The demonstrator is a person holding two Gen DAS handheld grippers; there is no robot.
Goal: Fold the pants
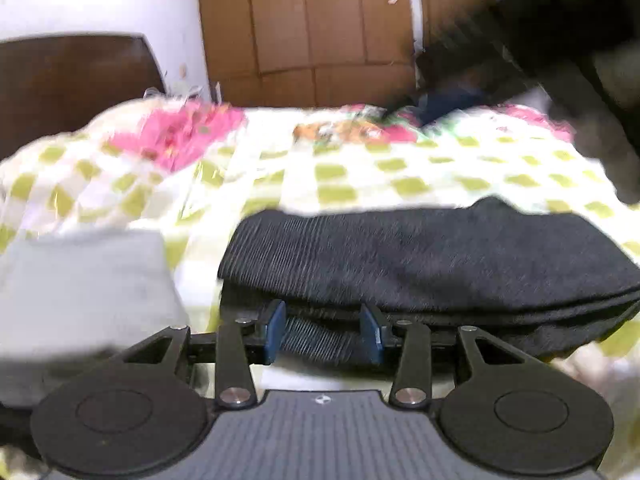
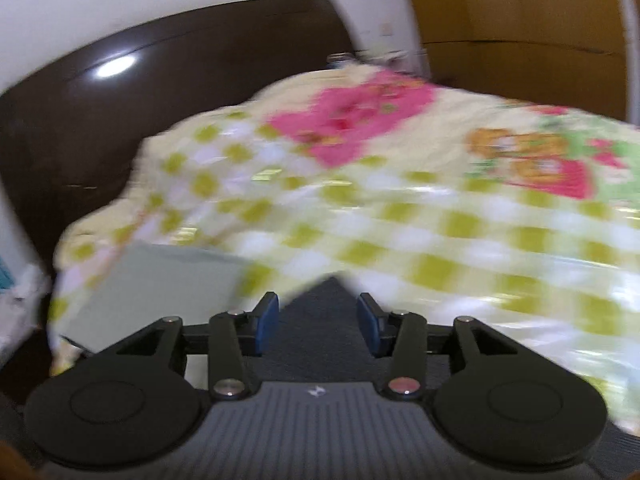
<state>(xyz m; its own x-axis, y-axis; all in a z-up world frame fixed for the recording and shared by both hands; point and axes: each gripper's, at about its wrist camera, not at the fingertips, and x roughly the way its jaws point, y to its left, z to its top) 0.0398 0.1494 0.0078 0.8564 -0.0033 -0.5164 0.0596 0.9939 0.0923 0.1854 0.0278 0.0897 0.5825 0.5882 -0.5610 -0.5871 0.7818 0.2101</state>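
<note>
both views are blurred, so fine details are hard to read. in the left wrist view the dark pants (image 1: 432, 264) lie folded in a thick stack on the checked bedsheet (image 1: 360, 168), filling the middle and the 3 o'clock side, where their end is cut off by the frame. the left gripper (image 1: 323, 334) has its blue pads wide apart, with a ribbed edge of the pants between them; whether the pads touch the cloth cannot be told. a grey folded cloth (image 1: 80, 280) lies at 9 o'clock, apart from the pants.

in the right wrist view the right gripper (image 2: 318, 324) is also spread wide, and only a dark corner of the pants (image 2: 320, 320) shows between its fingers; the rest is hidden under the gripper body. the headboard (image 2: 120, 92) stands at 10 o'clock.
</note>
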